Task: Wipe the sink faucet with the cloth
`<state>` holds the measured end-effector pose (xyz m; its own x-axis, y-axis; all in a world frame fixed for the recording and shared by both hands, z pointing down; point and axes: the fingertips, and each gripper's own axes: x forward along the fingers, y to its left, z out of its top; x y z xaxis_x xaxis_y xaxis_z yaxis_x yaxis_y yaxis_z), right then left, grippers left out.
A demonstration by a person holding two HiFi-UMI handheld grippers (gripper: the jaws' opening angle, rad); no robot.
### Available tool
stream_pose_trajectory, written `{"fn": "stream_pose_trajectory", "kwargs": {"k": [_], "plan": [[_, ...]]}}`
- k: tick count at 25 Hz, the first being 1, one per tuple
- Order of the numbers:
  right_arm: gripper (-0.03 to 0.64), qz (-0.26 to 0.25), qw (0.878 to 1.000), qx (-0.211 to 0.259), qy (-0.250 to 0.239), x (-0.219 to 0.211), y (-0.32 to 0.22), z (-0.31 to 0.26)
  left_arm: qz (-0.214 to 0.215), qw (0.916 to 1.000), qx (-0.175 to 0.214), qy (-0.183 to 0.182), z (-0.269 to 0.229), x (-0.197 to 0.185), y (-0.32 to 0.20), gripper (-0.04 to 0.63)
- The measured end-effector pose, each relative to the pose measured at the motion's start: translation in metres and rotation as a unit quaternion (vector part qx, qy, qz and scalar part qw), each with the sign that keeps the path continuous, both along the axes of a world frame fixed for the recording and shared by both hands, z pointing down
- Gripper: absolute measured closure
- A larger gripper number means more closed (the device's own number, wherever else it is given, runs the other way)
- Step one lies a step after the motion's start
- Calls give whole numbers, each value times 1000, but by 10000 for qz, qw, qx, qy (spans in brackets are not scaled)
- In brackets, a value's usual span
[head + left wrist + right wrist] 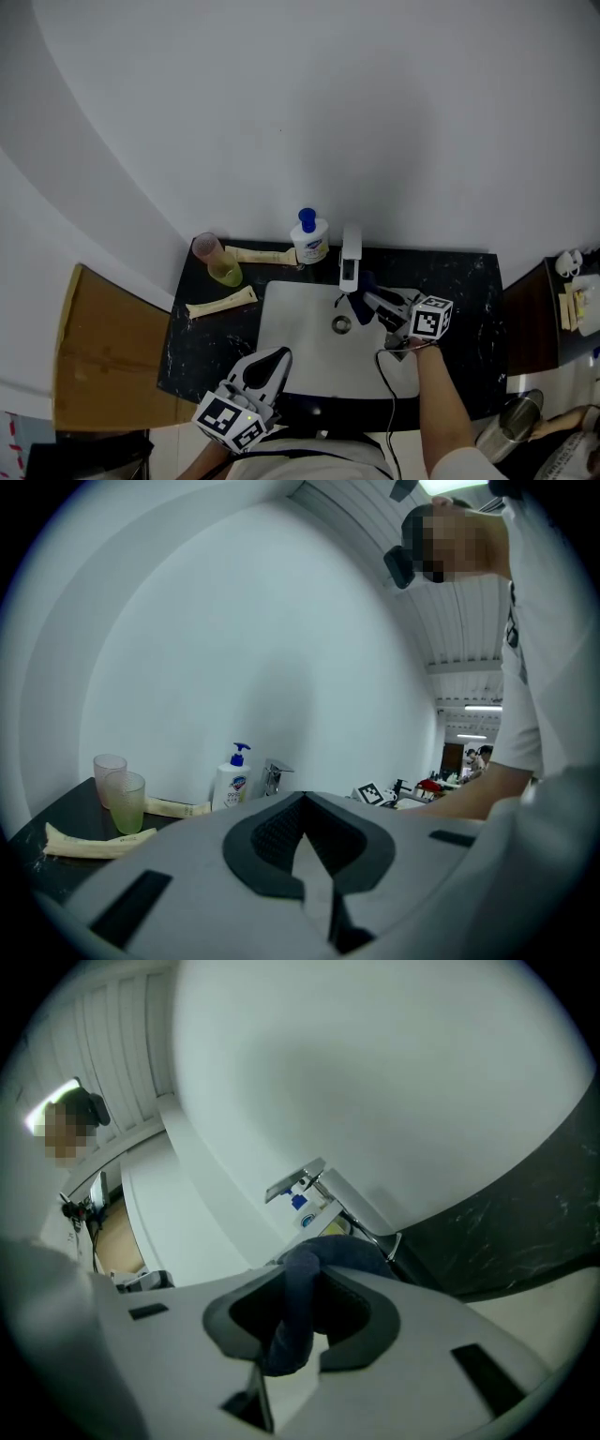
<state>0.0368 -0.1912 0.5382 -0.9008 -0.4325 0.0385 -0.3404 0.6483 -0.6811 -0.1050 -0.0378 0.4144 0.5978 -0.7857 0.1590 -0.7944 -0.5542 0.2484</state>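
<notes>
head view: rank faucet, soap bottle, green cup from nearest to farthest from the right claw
1. faucet, just behind the right claw, at the back of the sink
2. soap bottle, left of the faucet
3. green cup, far left on the counter

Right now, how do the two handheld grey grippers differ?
The left gripper is empty, jaws together; the right gripper is clamped on a dark blue cloth. The left one hangs at the white sink's near edge; the right one reaches by the chrome faucet. Both carry marker cubes.
</notes>
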Motion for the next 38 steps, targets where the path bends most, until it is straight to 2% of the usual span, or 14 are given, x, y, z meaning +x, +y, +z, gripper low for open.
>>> {"fn": "stream_pose_trajectory", "kwargs": {"k": [2, 5, 8, 10, 14, 18, 20, 23, 28, 30, 35, 38], "plan": [[515, 175, 9997, 23, 176, 7, -11, 4, -22, 10000, -6, -3, 1, 0, 0, 594], [515, 706, 9961, 67, 516, 17, -44, 6, -97, 9999, -45, -57, -2, -2, -2, 594], [514, 886, 9930, 158, 771, 12, -69, 3, -150, 9998, -60, -74, -2, -3, -3, 594], [514, 742, 9945, 169, 727, 5, -70, 0, -176, 9998, -49, -73, -3, -4, -3, 594], [514, 124, 9996, 30, 242, 1, -43, -6, -181, 9998, -42, -52, -4, -2, -5, 594], [515, -614, 9980, -130, -31, -3, -2, -9, -95, 9999, -37, -17, -2, 5, -7, 594], [514, -775, 9967, -191, -121, -2, 8, -8, -19, 10000, 6, 10, -2, 11, -9, 594], [514, -614, 9979, -189, -94, 8, 2, -4, 59, 10000, 43, 41, -2, 16, -12, 594], [514, 327, 9991, -42, 278, 26, -43, 0, 46, 10000, -16, -12, -2, 15, -12, 594], [514, 521, 9980, -40, 348, 25, -60, 2, 47, 10000, -29, -32, -2, 15, -12, 594], [514, 281, 9993, -197, 121, 4, -66, 0, 46, 10000, -39, -58, -2, 15, -16, 594], [514, -206, 9991, -297, -231, -1, -45, -5, 72, 10000, -17, -34, -4, 18, -18, 594]]}}
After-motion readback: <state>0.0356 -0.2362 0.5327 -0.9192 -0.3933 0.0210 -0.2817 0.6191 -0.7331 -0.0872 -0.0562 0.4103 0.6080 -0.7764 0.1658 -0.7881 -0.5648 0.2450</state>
